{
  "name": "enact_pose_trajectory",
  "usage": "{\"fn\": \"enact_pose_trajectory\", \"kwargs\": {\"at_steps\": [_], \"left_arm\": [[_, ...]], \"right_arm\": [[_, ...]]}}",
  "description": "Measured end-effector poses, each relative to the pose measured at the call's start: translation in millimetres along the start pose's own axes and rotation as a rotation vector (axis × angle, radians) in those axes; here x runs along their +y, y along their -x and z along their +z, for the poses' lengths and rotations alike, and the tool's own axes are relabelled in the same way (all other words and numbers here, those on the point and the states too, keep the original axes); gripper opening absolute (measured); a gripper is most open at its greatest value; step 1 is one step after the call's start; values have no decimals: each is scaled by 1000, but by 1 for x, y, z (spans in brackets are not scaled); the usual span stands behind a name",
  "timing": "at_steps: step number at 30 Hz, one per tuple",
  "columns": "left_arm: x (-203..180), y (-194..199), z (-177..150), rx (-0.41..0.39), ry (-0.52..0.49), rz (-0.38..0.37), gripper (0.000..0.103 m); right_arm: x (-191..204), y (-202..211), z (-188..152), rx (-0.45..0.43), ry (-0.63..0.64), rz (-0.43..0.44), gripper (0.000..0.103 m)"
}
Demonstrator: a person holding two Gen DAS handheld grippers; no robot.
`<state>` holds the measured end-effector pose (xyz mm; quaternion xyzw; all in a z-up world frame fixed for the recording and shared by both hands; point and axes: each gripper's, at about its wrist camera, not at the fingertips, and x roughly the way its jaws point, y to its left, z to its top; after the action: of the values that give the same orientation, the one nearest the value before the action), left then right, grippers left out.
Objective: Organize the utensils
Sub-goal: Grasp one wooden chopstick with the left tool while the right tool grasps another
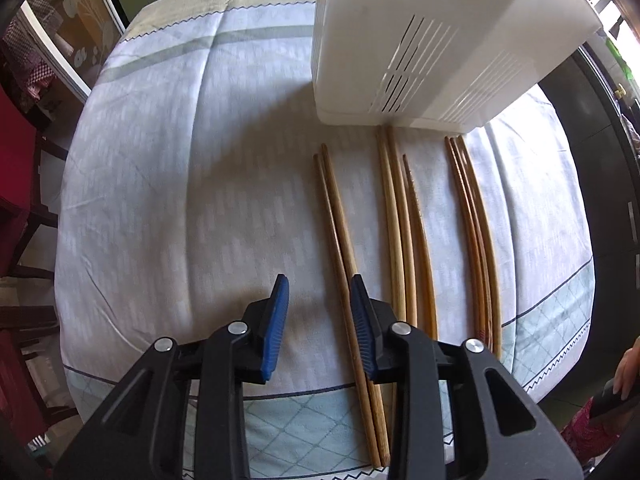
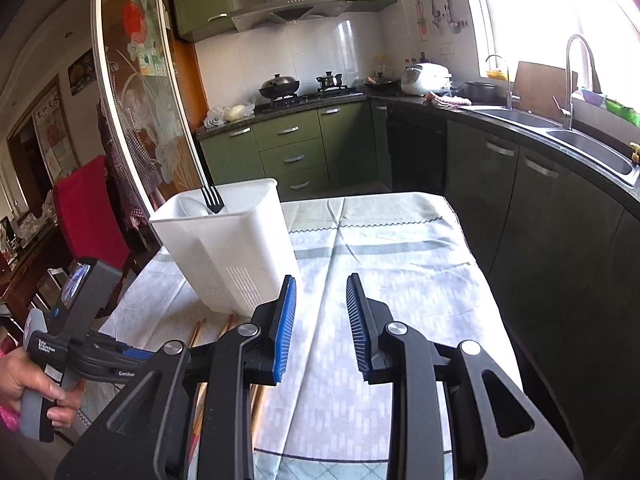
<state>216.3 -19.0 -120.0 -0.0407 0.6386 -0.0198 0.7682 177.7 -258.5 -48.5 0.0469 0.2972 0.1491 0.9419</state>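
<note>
I stand in a kitchen of green cabinets (image 2: 294, 148), with a steel hood (image 2: 288, 0) over the stove (image 2: 304, 94) and white wall tiles (image 2: 320, 52) behind. To my right a window (image 2: 560, 8) floods the double sink (image 2: 576, 140) — bright daylight. A red chair (image 2: 86, 216) stands left.

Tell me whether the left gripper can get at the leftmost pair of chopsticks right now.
Probably yes. The left gripper is open just above the leftmost pair of chopsticks, which lies apart from the other chopsticks; nothing blocks it.
</note>
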Motion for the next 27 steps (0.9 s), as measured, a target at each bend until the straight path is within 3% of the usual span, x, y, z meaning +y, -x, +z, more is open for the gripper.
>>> {"fn": "enact_pose_trajectory", "kwargs": {"at_steps": [3, 9, 12, 16, 19, 22, 27], "left_arm": [[1, -4, 2, 11, 11, 14, 31], [-1, -8, 0, 31, -8, 37, 31], [-3, -12, 4, 40, -27, 46, 30], [-7, -12, 6, 40, -73, 77, 11], [-2, -12, 9, 34, -103, 97, 8], [2, -13, 12, 18, -135, 142, 6], [7, -17, 16, 12, -140, 141, 6]], "right_arm": [[-7, -1, -9, 16, -10, 3, 35], [-8, -11, -19, 71, -8, 6, 35], [4, -24, -23, 159, 34, 6, 35], [18, -55, -31, 335, 62, 60, 34], [26, -78, -40, 450, 71, 82, 28], [30, -95, -48, 529, 62, 97, 27], [40, -111, -54, 581, 74, 75, 25]]}}
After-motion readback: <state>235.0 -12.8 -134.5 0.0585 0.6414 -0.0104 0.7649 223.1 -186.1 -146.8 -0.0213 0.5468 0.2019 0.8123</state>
